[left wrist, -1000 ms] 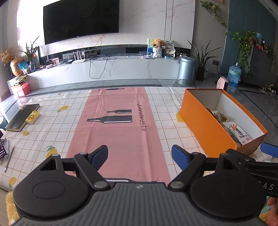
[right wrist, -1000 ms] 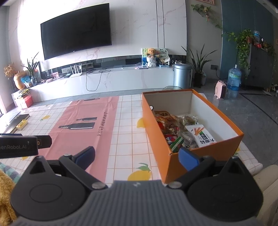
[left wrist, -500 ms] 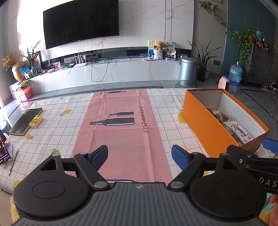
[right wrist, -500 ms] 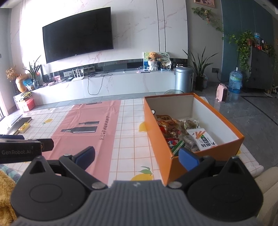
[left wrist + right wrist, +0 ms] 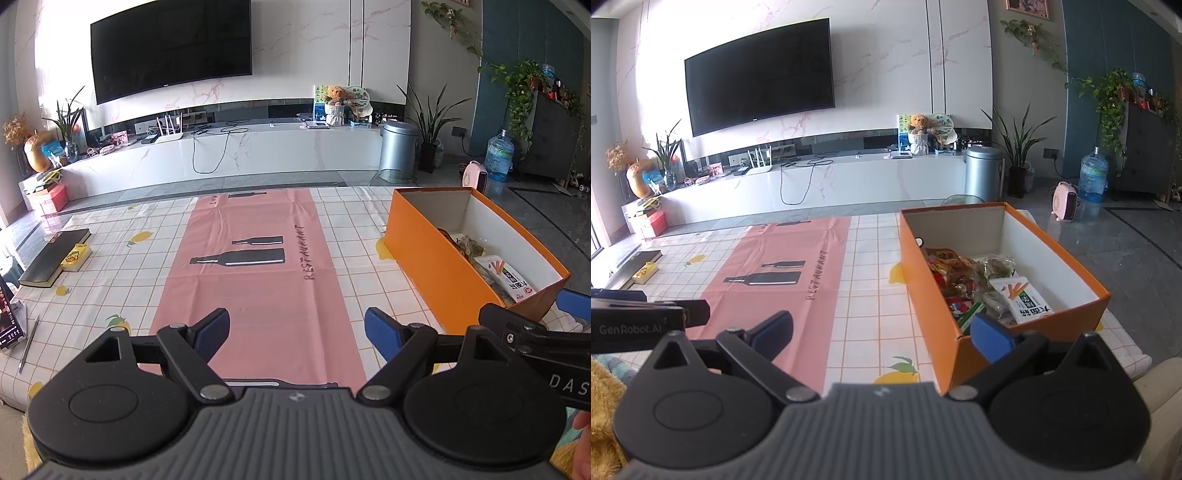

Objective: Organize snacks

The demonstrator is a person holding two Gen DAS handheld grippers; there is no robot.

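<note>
Snacks (image 5: 982,284) all lie in box (image 5: 1071,266) at 2 o'clock; left gripper (image 5: 297,326) and right gripper (image 5: 882,330) both gape empty, so task seems done—next, just withdraw.

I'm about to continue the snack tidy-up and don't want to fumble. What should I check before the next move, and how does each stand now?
1. Left gripper open and empty: ok.
2. Right gripper open and empty: ok.
3. Orange box open on top, upright on the table: ok.
4. Snacks inside the box, the white packet on top at its near end: ok.
5. Loose snacks left on the tablecloth: none seen in either view; beyond the views, cannot tell.
6. The yellow pack beside the black book is a snack: cannot tell.
</note>
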